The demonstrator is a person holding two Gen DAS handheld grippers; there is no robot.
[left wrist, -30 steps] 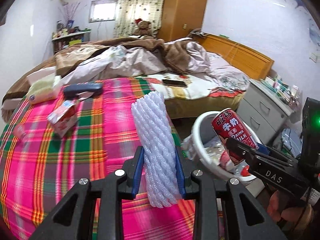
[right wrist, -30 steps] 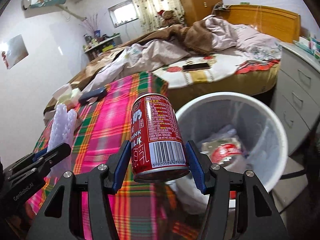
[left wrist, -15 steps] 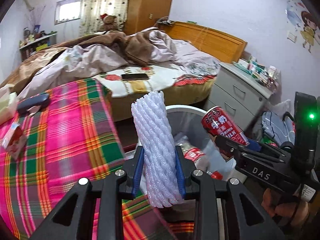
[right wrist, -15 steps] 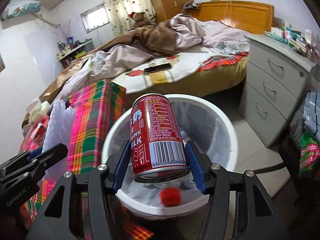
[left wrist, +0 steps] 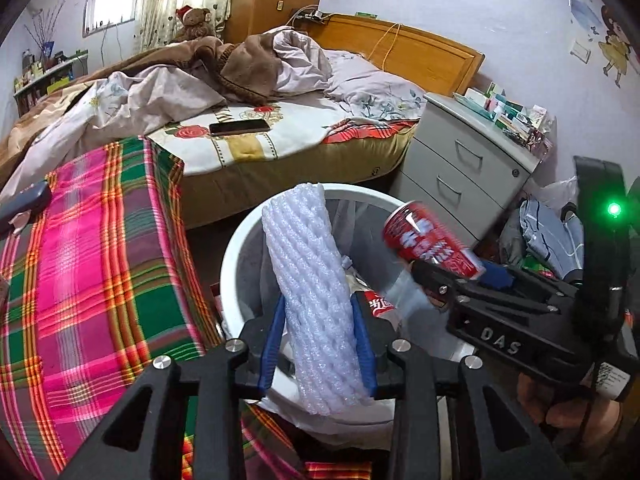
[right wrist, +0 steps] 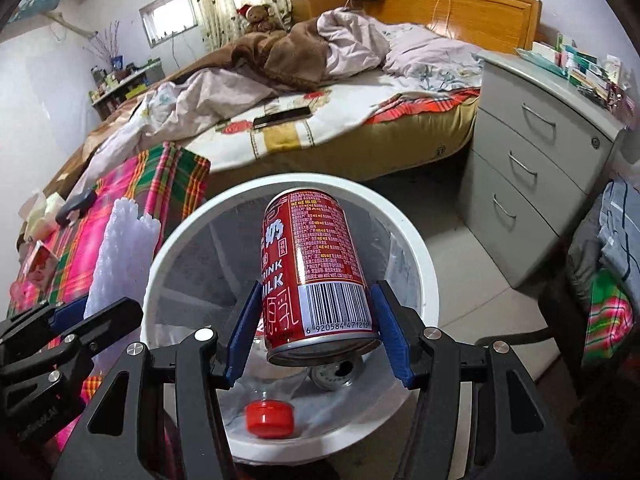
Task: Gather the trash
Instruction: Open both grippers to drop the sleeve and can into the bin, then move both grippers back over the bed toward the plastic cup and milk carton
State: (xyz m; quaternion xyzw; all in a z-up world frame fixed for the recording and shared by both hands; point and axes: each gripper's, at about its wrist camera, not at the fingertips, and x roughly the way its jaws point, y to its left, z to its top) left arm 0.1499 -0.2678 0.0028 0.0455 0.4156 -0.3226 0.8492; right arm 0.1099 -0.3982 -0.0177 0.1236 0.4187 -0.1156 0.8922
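A white foam net sleeve (left wrist: 312, 300) stands tilted between the blue pads of my left gripper (left wrist: 318, 304), over the near rim of the white trash bin (left wrist: 229, 272). The jaws are opening, and the pads still touch the sleeve. My right gripper (right wrist: 317, 290) is shut on a red milk-drink can (right wrist: 316, 264), held upright above the bin's (right wrist: 424, 280) mouth. In the left wrist view the can (left wrist: 428, 240) hangs over the bin's right side. The sleeve (right wrist: 124, 248) shows at the left in the right wrist view.
The lined bin holds a bottle with a red cap (right wrist: 269, 416) and wrappers. A pink and green plaid surface (left wrist: 100, 260) lies left of it, with a small carton (right wrist: 38, 260). An unmade bed with a phone (left wrist: 239, 127) lies behind. A grey drawer unit (left wrist: 460, 172) and a clothes pile (left wrist: 552, 232) stand right.
Both grippers have swung right from over the plaid surface to above the bin. The sleeve now leans left between the left pads. The can stays gripped.
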